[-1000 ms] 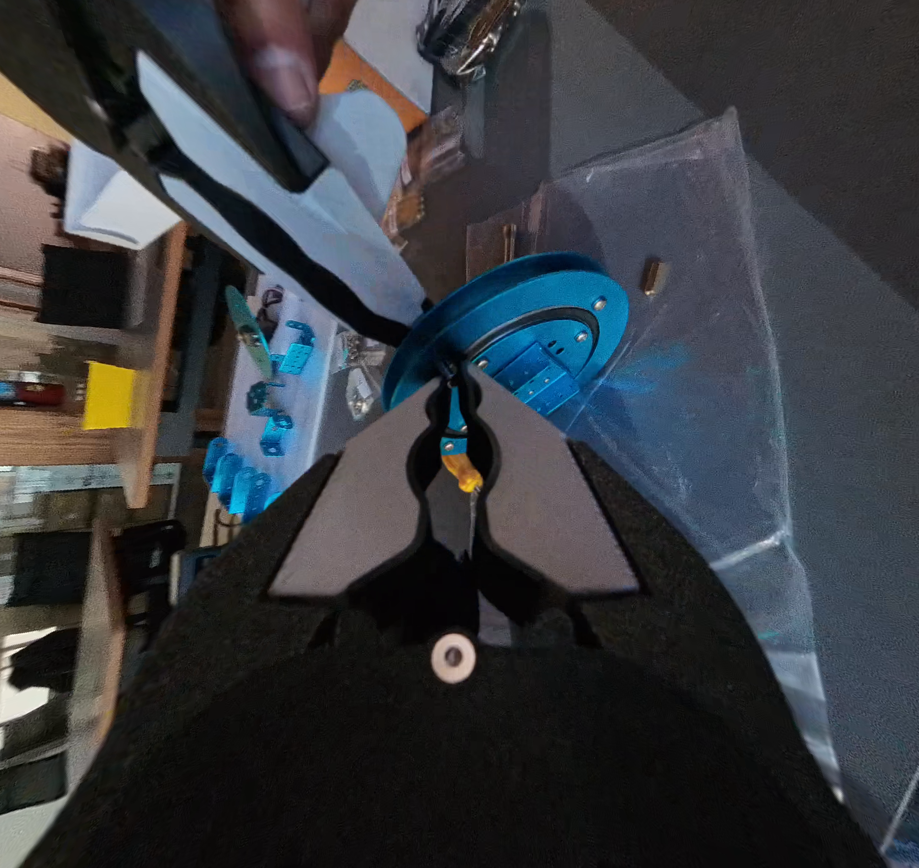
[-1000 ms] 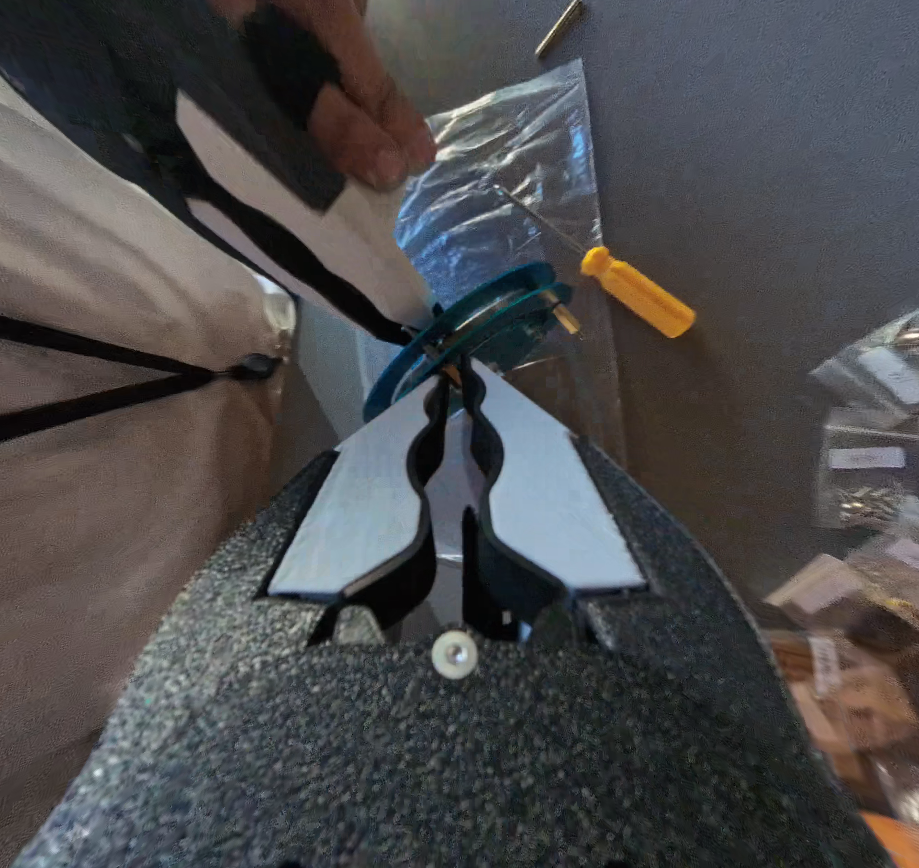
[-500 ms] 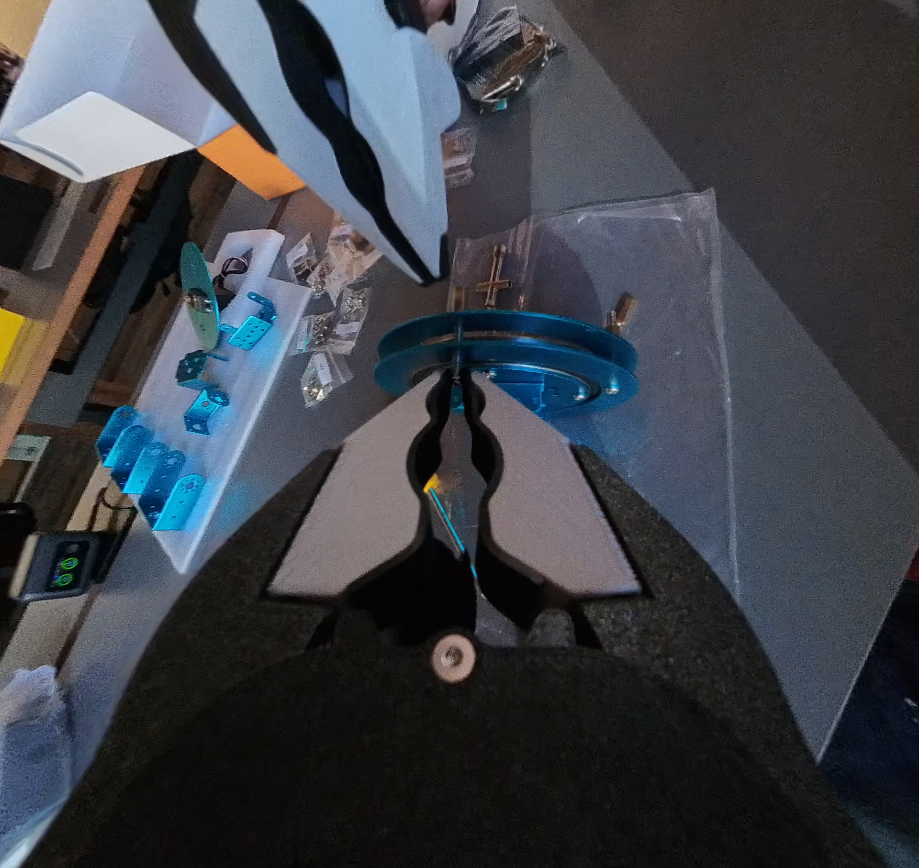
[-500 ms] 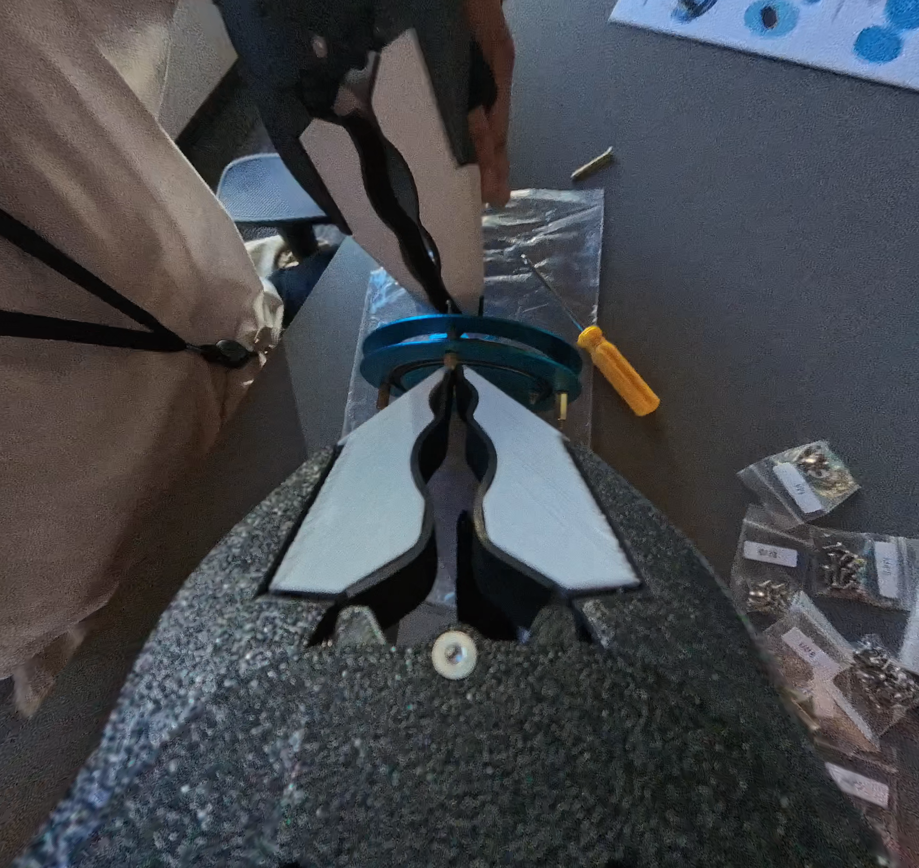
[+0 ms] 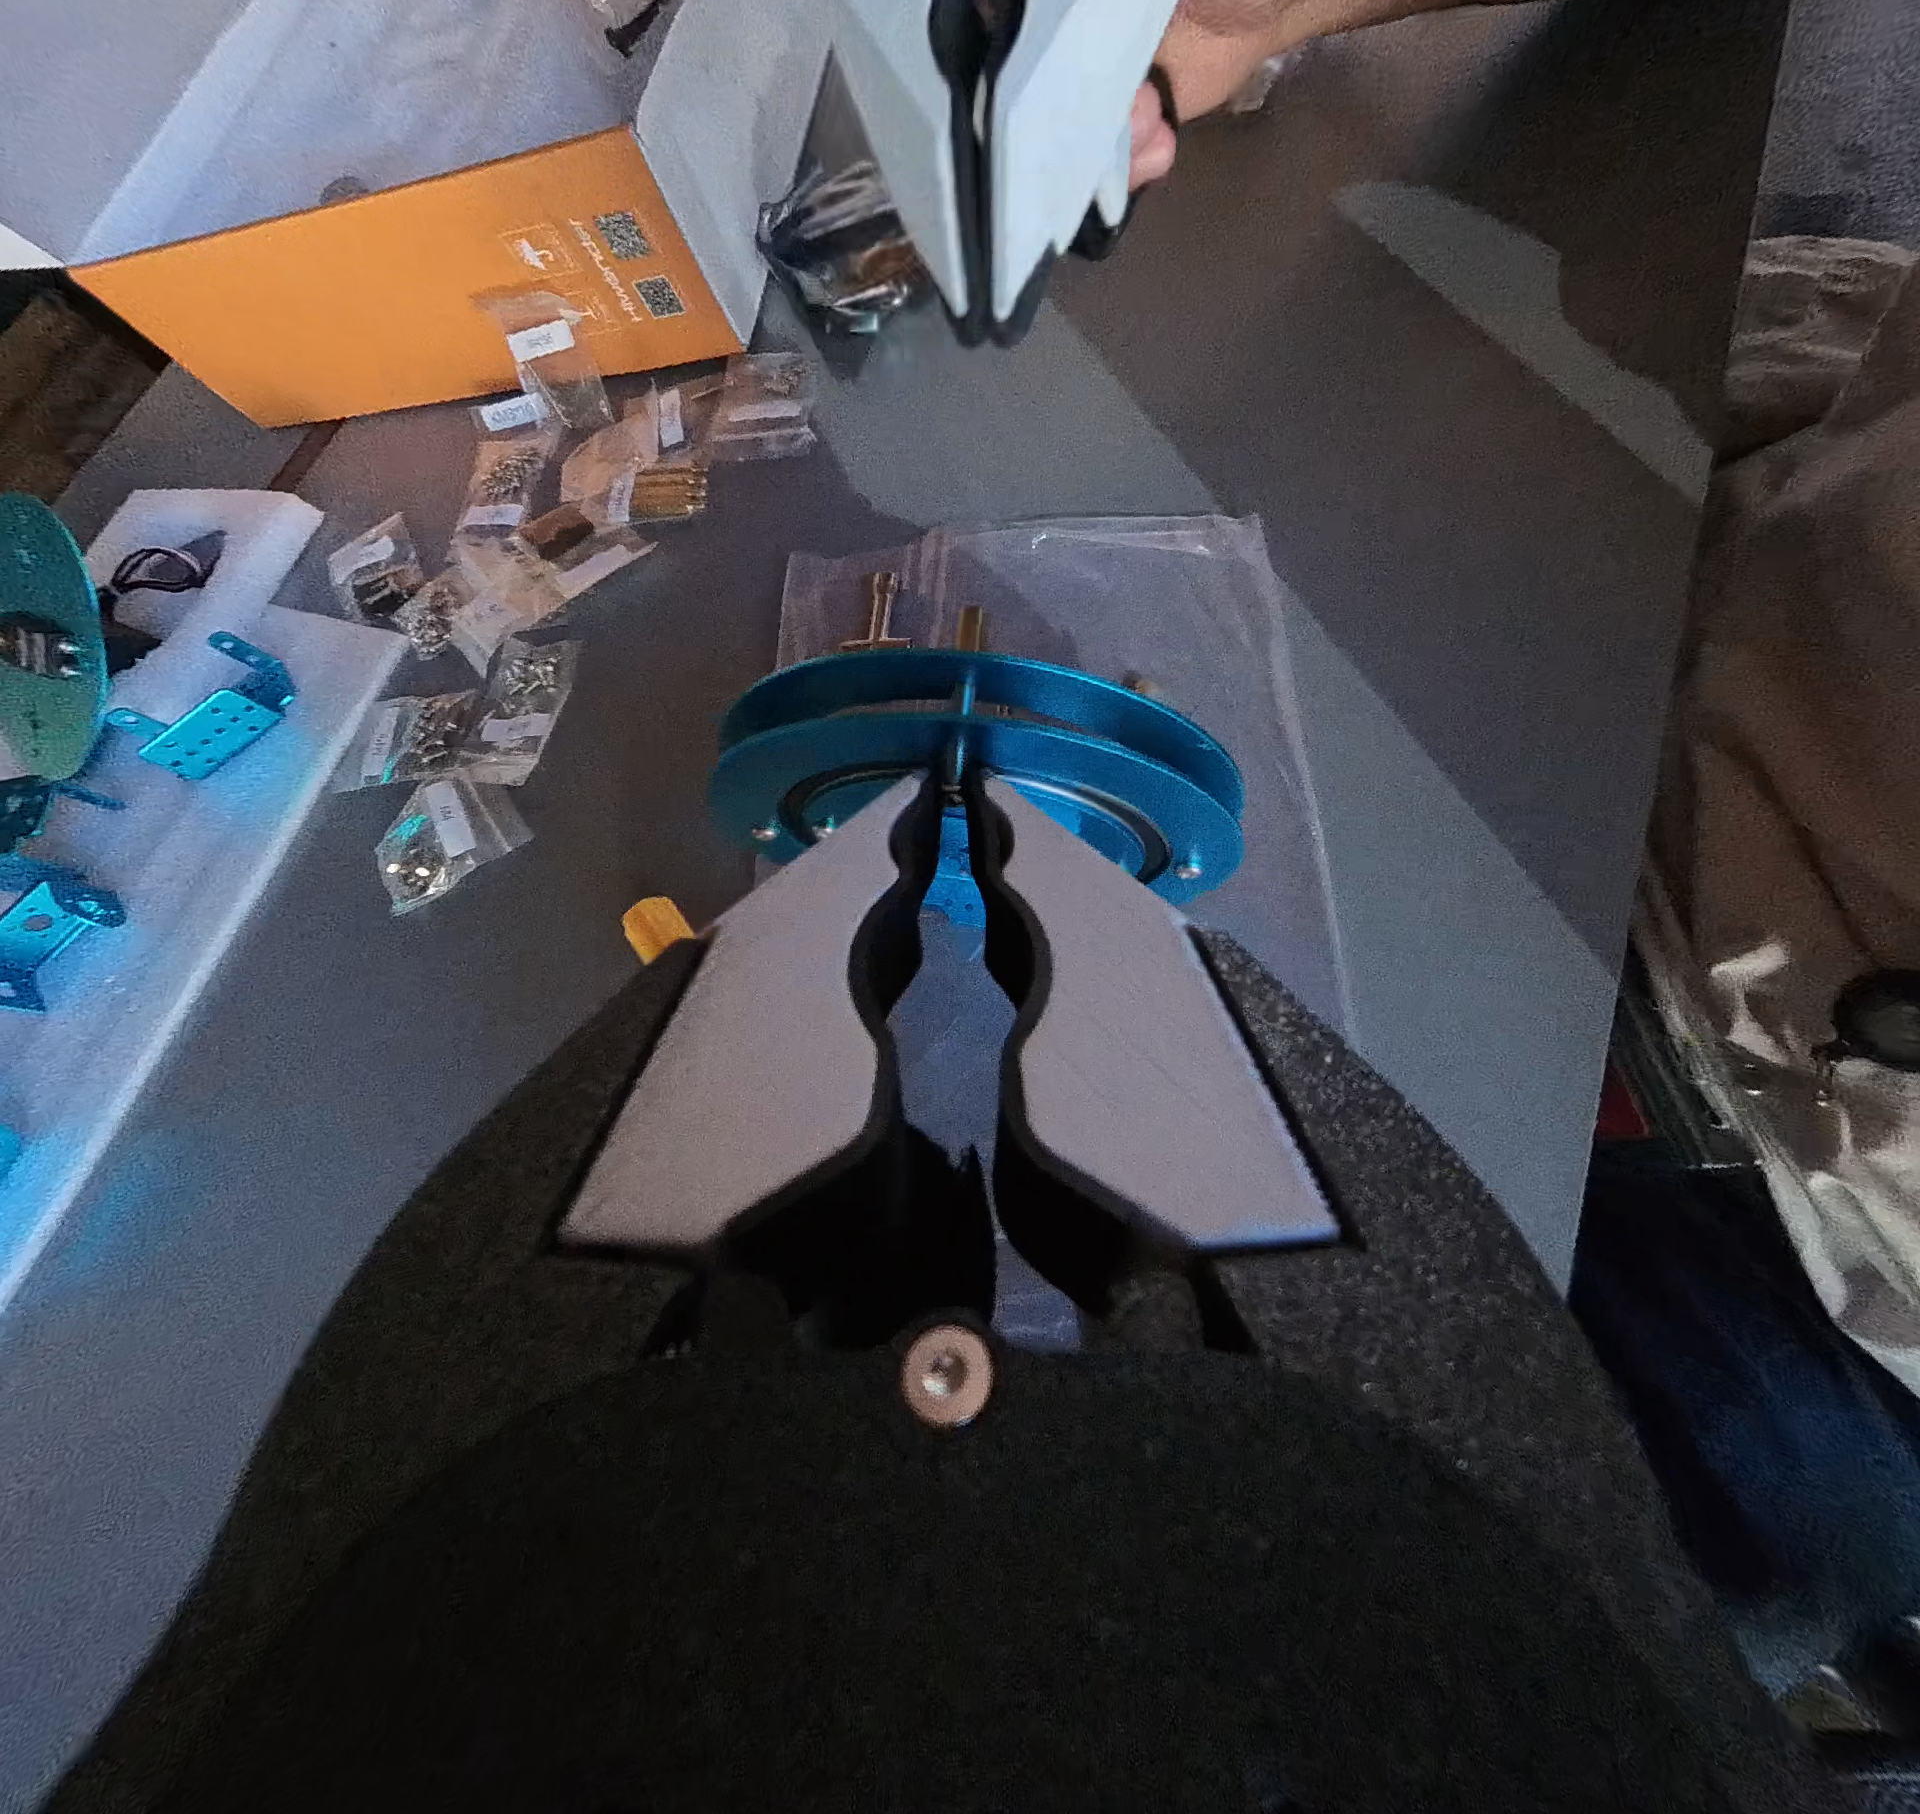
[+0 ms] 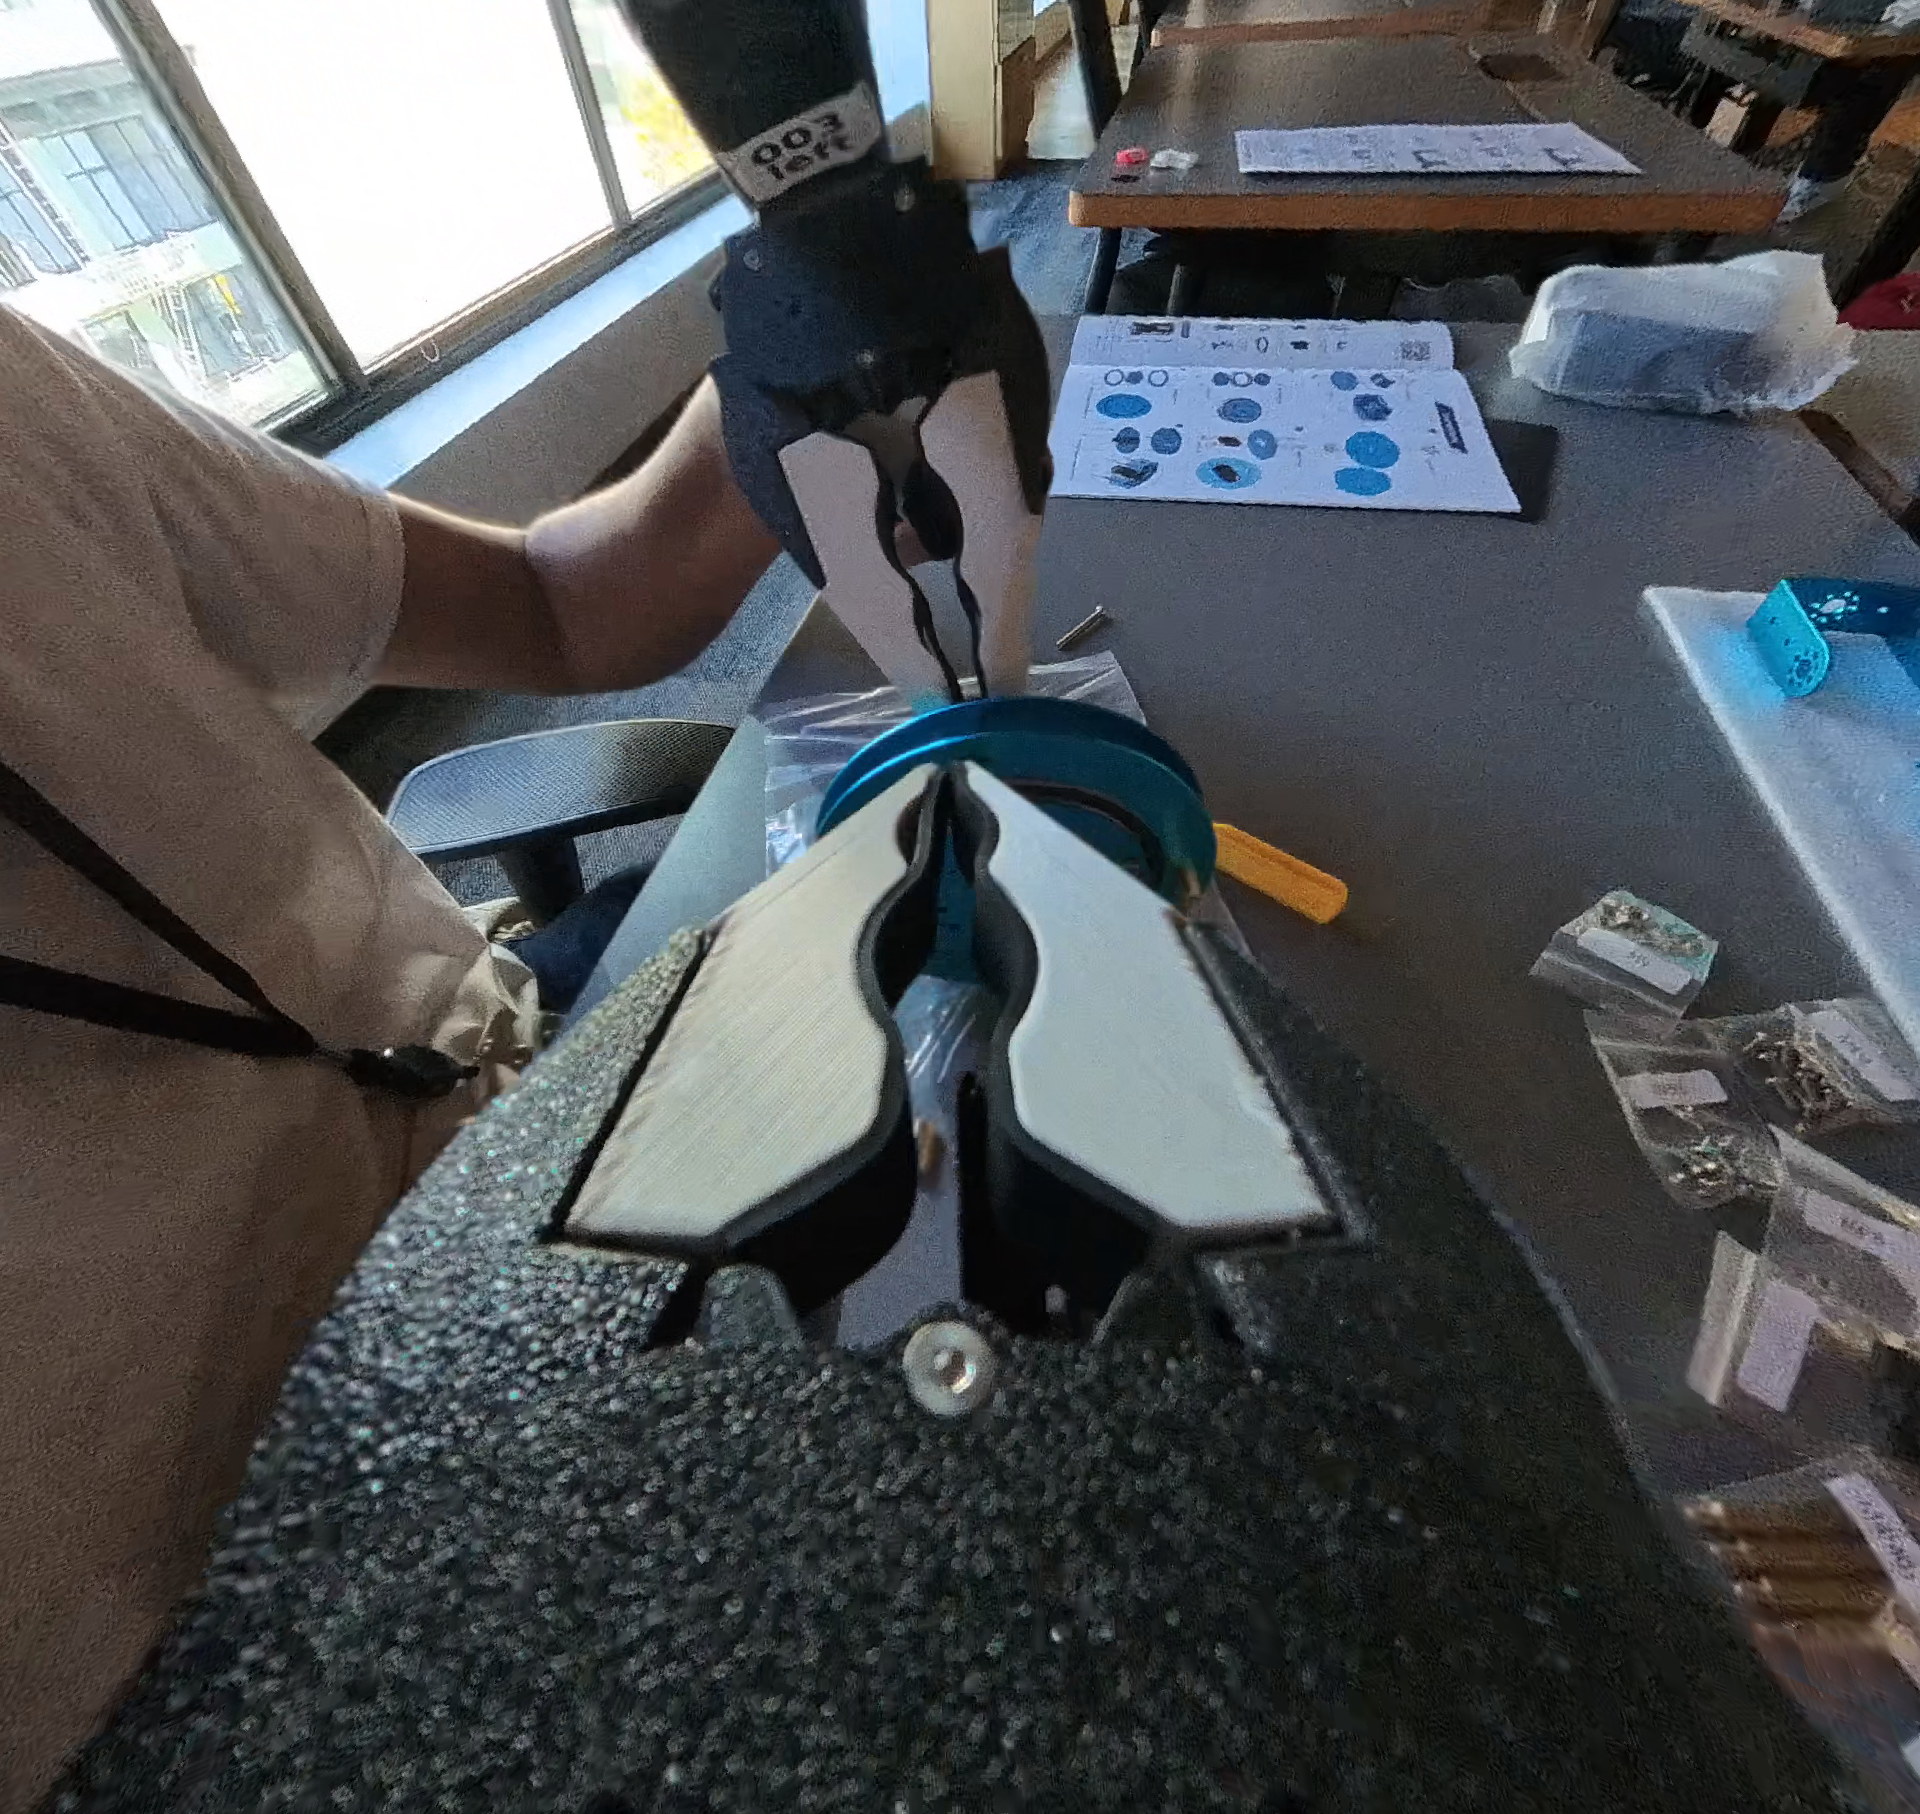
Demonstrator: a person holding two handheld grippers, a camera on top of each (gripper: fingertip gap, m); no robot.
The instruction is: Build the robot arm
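The left tool was clamped on the near rim of the blue double-disc assembly, which sat over a clear plastic bag on the grey surface. The right tool hung above it, its fingers closed on nothing. A yellow screwdriver lay just beside the disc.

The round double-disc metal assembly is bright anodised blue. The cardboard box is orange with white sides. The plastic screwdriver handle is yellow. The tabletop is dark grey. The folded paper instruction sheet is white with blue pictures.
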